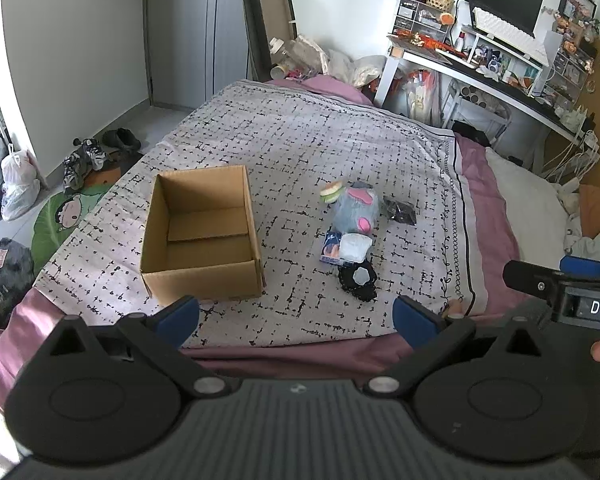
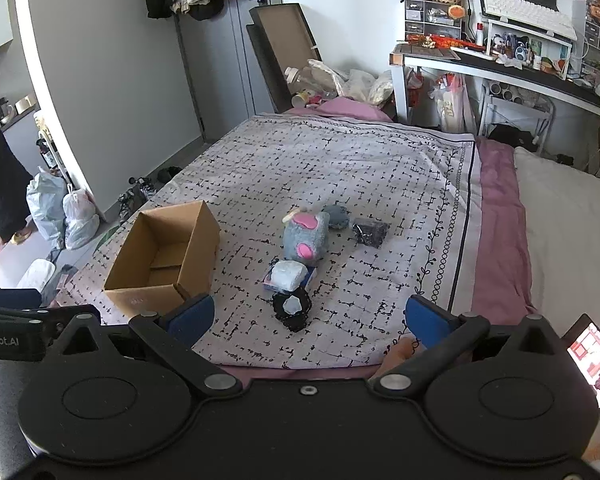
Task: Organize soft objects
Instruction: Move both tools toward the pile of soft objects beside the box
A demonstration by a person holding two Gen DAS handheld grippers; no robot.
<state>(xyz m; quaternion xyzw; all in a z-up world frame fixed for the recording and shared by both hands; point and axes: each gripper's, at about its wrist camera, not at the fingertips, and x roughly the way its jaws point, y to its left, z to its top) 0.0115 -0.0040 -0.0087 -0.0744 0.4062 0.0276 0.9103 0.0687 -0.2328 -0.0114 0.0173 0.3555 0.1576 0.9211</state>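
Observation:
An open, empty cardboard box (image 1: 204, 236) stands on the patterned bedspread (image 1: 300, 140); it also shows in the right wrist view (image 2: 164, 260). To its right lies a grey-blue plush toy with pink patches (image 1: 358, 208) (image 2: 305, 236), a tissue pack with a white wad (image 1: 346, 248) (image 2: 288, 276), a black lace piece with a pale centre (image 1: 358, 280) (image 2: 293, 308) and a small dark bag (image 1: 400, 210) (image 2: 370, 232). My left gripper (image 1: 296, 314) is open and empty at the bed's near edge. My right gripper (image 2: 310, 318) is open and empty, just short of the lace piece.
A cluttered desk (image 2: 500, 60) with monitor and keyboard stands at the back right. A white pillow (image 2: 568, 232) lies on the right of the bed. Shoes (image 1: 88, 156) and plastic bags (image 2: 60, 208) sit on the floor at the left. A phone (image 2: 592, 356) glows at the lower right.

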